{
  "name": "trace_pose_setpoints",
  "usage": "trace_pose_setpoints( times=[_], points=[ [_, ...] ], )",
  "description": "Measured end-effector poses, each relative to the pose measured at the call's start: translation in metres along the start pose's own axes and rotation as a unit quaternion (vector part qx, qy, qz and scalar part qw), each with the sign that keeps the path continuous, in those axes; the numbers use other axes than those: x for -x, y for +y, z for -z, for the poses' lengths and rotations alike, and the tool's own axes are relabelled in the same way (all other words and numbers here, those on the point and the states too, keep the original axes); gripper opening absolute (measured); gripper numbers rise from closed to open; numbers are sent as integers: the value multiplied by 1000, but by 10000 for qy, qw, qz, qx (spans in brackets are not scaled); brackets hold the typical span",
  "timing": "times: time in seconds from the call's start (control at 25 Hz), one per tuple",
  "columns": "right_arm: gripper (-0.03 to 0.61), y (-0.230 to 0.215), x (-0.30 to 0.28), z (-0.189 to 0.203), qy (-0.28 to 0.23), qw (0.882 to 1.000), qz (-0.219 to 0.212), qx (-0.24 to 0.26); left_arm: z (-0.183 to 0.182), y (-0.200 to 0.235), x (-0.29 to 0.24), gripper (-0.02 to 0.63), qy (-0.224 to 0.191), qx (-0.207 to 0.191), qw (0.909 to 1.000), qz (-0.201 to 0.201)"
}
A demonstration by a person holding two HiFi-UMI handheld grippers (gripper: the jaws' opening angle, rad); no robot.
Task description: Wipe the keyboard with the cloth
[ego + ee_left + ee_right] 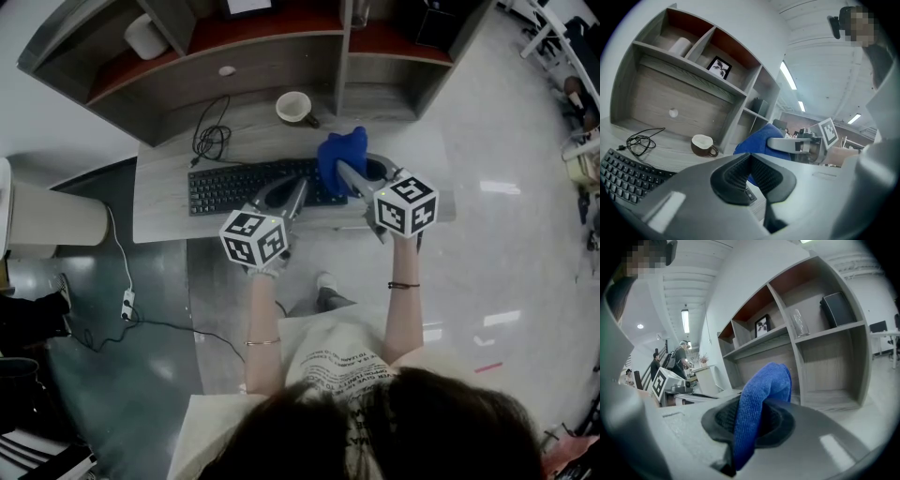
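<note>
**Desk:** What is in hand here?

**Photographer:** The right hand-held gripper (349, 173), its 2 jaws clamped on a bunched blue microfibre cloth (342, 150), holds the cloth over the right end of the black computer keyboard (244, 187). Most of the cloth stands up above the jaws. No view settles whether it touches the keys.

**Desk:** And the other one?

**Photographer:** The left hand-held gripper (298, 190) hangs over the keyboard's near edge, just left of the cloth. Its jaws are together with nothing between them.

**Desk:** So which step?

**Photographer:** By my reading, the start of the wipe: the cloth is gripped and brought to the keyboard.

**Desk:** Next move?

**Photographer:** Probably lowering the cloth's loose bulk onto the keys and drawing it leftward along the rows. Light pressure would keep the keyboard from sliding on the pale wood-grain surface (169, 211). A brown-and-white ceramic cup (293, 106) stands beyond the keyboard, apart from that path.
</note>
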State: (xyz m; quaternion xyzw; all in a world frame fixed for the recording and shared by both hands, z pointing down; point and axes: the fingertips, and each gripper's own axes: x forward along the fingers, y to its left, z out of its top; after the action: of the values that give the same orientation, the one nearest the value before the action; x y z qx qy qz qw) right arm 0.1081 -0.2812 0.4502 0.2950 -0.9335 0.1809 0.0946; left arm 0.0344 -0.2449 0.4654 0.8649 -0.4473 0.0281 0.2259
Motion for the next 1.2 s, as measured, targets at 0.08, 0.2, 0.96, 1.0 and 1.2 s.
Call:
trace_pose_setpoints(
  times=[0.08,0.2,0.96,1.0,1.2],
  points=[
    [58,-6,1,4,9,10000,37,-65,4,-1,-5,2,50,21,10000,25],
    [58,-13,2,11,-13,9998,95,-194,14,-1,-13,2,151,69,9999,39],
    [58,-42,17,55,449,9954,730,-417,61,-18,-42,2,766,257,9960,371],
    [58,-42,16,57,467,9951,753,-445,62,-17,-42,2,791,266,9958,379],
    [58,-41,7,67,522,9937,805,-585,67,-14,-42,2,869,302,9949,419]
  ],
)
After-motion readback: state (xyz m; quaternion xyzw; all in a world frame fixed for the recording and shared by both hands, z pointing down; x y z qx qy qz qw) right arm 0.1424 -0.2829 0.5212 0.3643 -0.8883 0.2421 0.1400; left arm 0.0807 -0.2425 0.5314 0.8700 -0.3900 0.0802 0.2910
